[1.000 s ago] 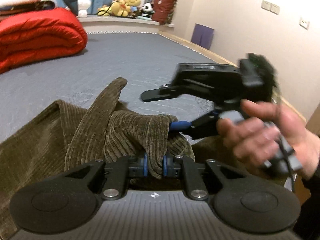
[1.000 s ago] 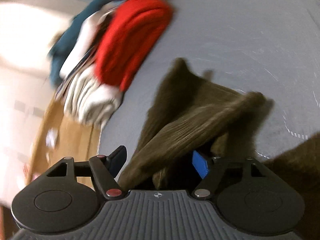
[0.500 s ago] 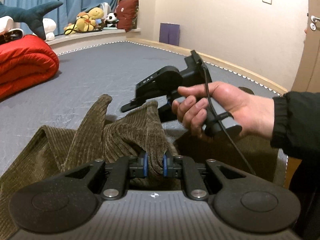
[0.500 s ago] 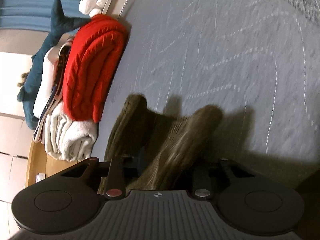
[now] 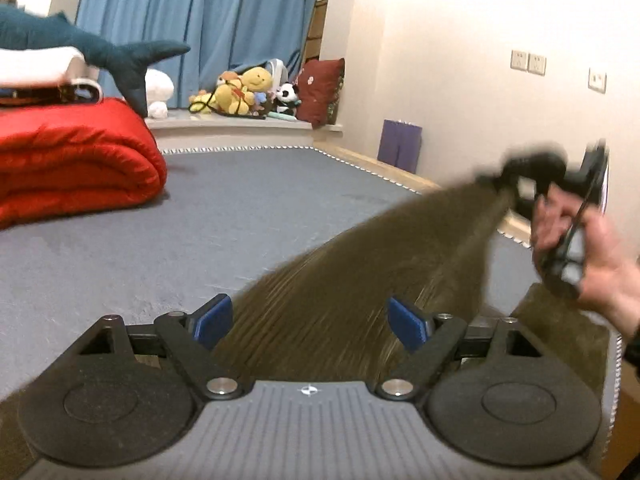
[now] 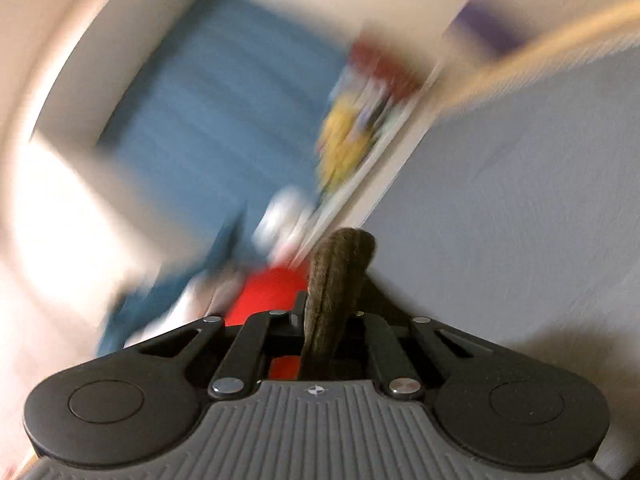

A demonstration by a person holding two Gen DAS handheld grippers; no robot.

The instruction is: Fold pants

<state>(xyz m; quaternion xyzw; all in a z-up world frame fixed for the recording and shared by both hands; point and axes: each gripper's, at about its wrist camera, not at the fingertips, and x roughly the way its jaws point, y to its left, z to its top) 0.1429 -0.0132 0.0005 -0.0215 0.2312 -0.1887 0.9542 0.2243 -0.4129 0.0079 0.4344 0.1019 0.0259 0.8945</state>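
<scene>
Grey bed [image 5: 248, 216], left claw [image 5: 312, 320] opening, pants [image 5: 360, 280] now pulled taut

My two grippers, one wide and one pinched tight.

My left gripper [image 5: 310, 322] is opening, its blue pads [image 5: 408, 322] far apart. My right hand [image 5: 588, 252] sits at three o'clock, holding my right gripper [image 6: 326, 316], which is clamped on the pants [image 5: 360, 280].
</scene>
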